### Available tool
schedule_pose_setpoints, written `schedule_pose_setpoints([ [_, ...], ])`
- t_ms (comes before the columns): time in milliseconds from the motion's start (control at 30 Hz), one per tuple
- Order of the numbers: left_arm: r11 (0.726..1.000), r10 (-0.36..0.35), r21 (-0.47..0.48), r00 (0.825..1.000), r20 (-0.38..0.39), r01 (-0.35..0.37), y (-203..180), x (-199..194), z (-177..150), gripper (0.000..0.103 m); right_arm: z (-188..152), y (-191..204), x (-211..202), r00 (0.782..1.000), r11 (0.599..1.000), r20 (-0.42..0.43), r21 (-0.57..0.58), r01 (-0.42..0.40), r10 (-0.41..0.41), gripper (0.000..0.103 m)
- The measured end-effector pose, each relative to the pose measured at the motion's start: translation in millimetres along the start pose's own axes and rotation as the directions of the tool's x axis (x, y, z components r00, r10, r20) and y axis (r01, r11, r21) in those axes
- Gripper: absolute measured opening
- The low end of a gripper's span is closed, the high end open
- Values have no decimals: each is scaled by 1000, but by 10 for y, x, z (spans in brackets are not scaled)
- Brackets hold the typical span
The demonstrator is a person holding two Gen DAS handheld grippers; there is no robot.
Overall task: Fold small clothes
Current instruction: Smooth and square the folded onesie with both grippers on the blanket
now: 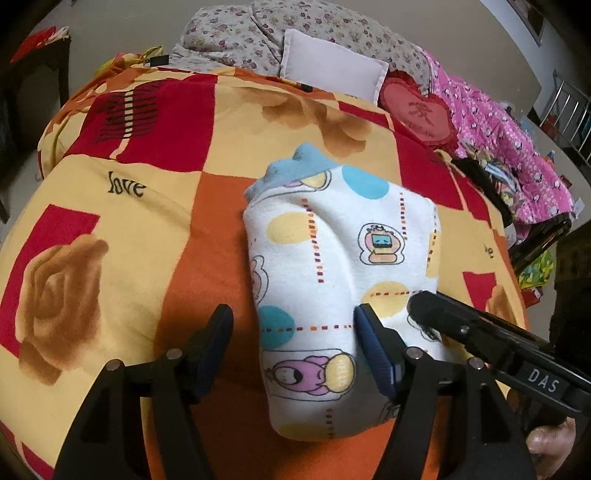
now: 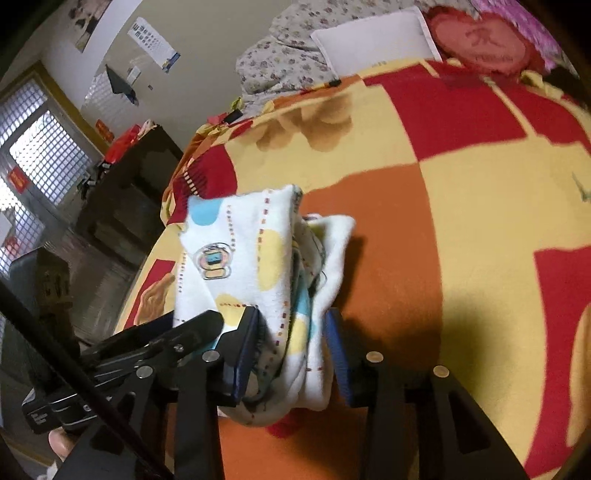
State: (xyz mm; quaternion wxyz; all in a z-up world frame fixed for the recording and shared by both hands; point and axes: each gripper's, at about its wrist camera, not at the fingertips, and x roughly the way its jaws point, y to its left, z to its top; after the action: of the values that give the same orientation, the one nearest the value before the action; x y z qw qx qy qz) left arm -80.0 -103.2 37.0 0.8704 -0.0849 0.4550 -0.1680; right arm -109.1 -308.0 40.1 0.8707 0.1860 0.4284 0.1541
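A small white garment (image 1: 332,273) with cartoon prints, coloured dots and a blue trim lies folded into a compact bundle on the bed blanket (image 1: 129,229). My left gripper (image 1: 293,325) is open and straddles the bundle's near left part, its right finger (image 1: 373,343) resting on the cloth. In the right wrist view the bundle (image 2: 258,266) sits between the fingers of my right gripper (image 2: 291,332), whose jaws stand apart around its folded edge without pinching it. The right gripper's finger (image 1: 443,317) also shows in the left wrist view, lying on the bundle's right side.
The blanket (image 2: 461,184) is orange, red and yellow with rose prints. A white pillow (image 1: 332,70), a red heart cushion (image 1: 421,110), a floral quilt (image 1: 236,33) and pink clothes (image 1: 509,147) lie at the far end. A dark cabinet (image 2: 122,199) stands beside the bed.
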Motion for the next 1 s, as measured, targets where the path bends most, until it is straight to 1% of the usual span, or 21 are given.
schedule_pose_setpoints([
  [100,1000,19,6,1000,22,-19,-6,-121,19,68,33,72,-127,1000,1000,29,-16,6,-6,40],
  [167,998,50,22,997,56,-52,-28,-240,36,68,79,128,-247,998,1000,62,-30,4,-2,40],
  [267,995,89,32,990,107,-93,-44,-379,71,68,158,238,-364,995,997,100,-69,23,-16,39],
  [300,994,94,38,990,107,-99,-49,-382,78,68,185,287,-398,994,996,111,-87,18,-9,36],
  [400,995,88,49,993,81,-92,-72,-334,76,68,271,413,-381,993,992,118,-124,4,11,31],
  [500,995,81,47,994,69,-85,-87,-293,31,68,364,483,-222,996,987,90,-161,27,-12,29],
  [567,994,90,64,995,51,-93,-119,-220,-11,68,411,434,-71,998,988,61,-151,24,-15,27],
  [667,992,98,76,994,41,-101,-143,-108,-53,69,439,310,152,999,991,20,-127,51,-49,25],
  [733,991,103,78,994,45,-106,-156,-67,-73,72,412,213,286,997,991,-1,-110,77,-77,25],
  [767,990,110,78,993,51,-114,-160,-55,-69,74,396,156,332,998,994,-3,-88,64,-64,25],
  [800,990,110,78,993,51,-114,-163,-56,-66,74,389,116,337,999,997,1,-69,45,-45,25],
  [867,990,115,78,992,57,-119,-168,-86,-61,74,395,98,294,999,997,8,-63,34,-34,26],
  [1000,985,148,69,984,95,-155,-170,-219,-72,75,337,123,30,998,999,58,-44,24,-21,27],
])
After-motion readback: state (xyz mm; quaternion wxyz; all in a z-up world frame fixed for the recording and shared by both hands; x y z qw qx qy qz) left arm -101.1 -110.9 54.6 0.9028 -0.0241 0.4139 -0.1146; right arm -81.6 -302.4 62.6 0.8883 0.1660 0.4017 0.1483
